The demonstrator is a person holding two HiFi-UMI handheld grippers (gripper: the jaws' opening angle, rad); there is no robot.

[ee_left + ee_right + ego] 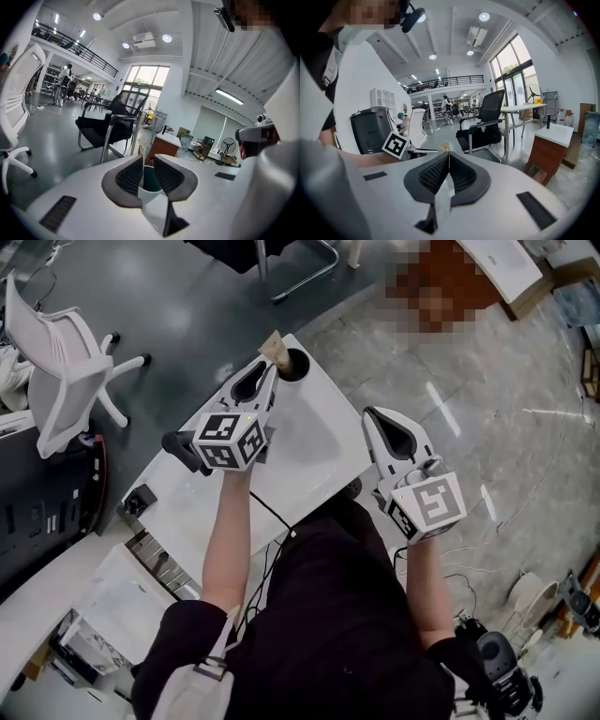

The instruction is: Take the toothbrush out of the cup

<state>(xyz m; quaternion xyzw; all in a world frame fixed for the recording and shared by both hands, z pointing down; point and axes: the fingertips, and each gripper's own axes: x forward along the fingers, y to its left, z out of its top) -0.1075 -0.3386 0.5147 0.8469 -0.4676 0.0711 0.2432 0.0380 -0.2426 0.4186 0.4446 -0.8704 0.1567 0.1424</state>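
A cup (pixel 294 364) with a dark inside stands at the far end of the white table (pixel 319 442). A pale wooden toothbrush (pixel 273 347) sticks up out of it at the left rim. My left gripper (pixel 270 367) reaches up to the cup. In the left gripper view its jaws stand a little apart as the left gripper (pixel 147 157), with the cup's teal inside (pixel 151 180) showing in the gap and the toothbrush (pixel 139 143) rising beside the left jaw's tip. My right gripper (pixel 373 413) hangs off the table's right edge, and in its own view the right gripper (pixel 449 153) is shut and empty.
A white office chair (pixel 56 352) stands on the grey floor to the left. A black chair (pixel 101 126) and a brown cabinet (pixel 161 147) lie beyond the table's far end. A black handle-like object (pixel 183 448) sits at the table's left edge. Cables hang under the table.
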